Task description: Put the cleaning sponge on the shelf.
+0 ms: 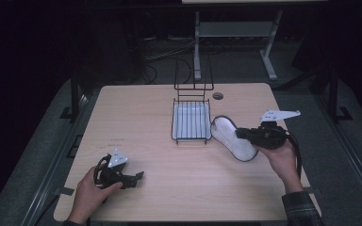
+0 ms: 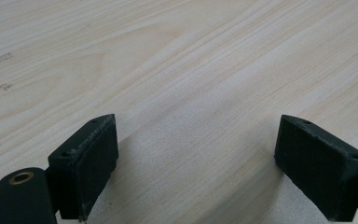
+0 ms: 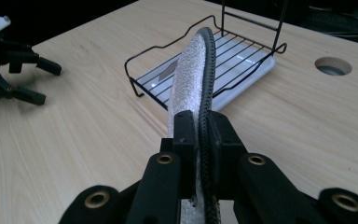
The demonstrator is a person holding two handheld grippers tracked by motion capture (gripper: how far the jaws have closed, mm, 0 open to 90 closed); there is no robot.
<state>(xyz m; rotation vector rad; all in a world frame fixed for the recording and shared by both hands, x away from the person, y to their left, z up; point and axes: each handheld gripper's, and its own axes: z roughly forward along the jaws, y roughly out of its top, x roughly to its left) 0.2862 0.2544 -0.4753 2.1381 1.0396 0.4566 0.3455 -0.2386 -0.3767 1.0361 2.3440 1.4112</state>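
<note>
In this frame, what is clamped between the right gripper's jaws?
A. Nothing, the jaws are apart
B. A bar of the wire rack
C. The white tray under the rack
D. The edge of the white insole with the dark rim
D: the right gripper view shows the right gripper with its jaws pressed on the edge of the insole, which stretches toward the wire rack.
</note>
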